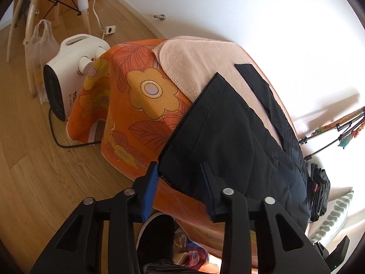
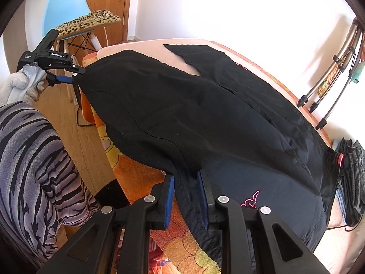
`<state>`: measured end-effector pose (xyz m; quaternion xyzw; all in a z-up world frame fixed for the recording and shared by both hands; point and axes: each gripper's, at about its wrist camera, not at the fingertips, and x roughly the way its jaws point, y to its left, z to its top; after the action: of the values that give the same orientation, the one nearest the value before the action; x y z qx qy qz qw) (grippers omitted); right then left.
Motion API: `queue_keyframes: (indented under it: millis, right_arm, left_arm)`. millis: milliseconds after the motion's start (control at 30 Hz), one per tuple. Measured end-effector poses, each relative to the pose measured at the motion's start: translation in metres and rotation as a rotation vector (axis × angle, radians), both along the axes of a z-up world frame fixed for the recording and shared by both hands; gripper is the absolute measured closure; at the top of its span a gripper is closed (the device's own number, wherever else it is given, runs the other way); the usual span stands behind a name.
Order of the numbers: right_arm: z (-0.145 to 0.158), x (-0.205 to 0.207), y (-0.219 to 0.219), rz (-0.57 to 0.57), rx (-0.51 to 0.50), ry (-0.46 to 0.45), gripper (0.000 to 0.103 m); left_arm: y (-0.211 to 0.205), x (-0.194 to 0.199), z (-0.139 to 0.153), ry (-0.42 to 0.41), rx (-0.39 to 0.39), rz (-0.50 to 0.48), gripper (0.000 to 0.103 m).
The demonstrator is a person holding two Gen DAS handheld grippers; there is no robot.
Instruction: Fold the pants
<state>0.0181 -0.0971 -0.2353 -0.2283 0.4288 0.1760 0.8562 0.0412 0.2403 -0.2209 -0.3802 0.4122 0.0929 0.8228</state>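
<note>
Black pants [image 2: 205, 118] lie spread on a table covered by a pink towel [image 1: 200, 64] and an orange flowered cloth [image 1: 136, 96]. One leg hangs over the near edge and the other lies along the far side [image 1: 257, 80]. My left gripper [image 1: 180, 171] is open, its jaws on either side of the near leg's hem corner [image 1: 173, 159]. It also shows in the right wrist view [image 2: 73, 77] at that hem. My right gripper [image 2: 186, 180] is open, with the pants' edge near the crotch between its jaws. A pink logo [image 2: 251, 199] shows on the pants.
A white fan heater [image 1: 68, 73] stands on the wooden floor left of the table. A blue chair [image 2: 68, 11] with a leopard cushion stands behind. Folded dark clothes [image 2: 351, 178] lie at the right. A drying rack [image 2: 330, 80] leans by the wall. My striped trouser leg [image 2: 34, 159] is at the left.
</note>
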Motion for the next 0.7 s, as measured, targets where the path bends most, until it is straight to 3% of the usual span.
queue_keyframes:
  millis: [67, 367, 700]
  right_arm:
    - [0.002, -0.002, 0.001, 0.008, -0.006, -0.005, 0.088]
    - [0.019, 0.001, 0.003, 0.032, -0.025, -0.035, 0.097]
    - [0.038, 0.026, -0.001, 0.043, -0.065, -0.065, 0.099]
  left_arm:
    - [0.0, 0.0, 0.006, -0.016, 0.033, 0.001, 0.098]
    - [-0.003, 0.013, 0.037, -0.102, 0.116, -0.036, 0.098]
    - [-0.01, 0.043, 0.062, -0.136, 0.235, -0.127, 0.1]
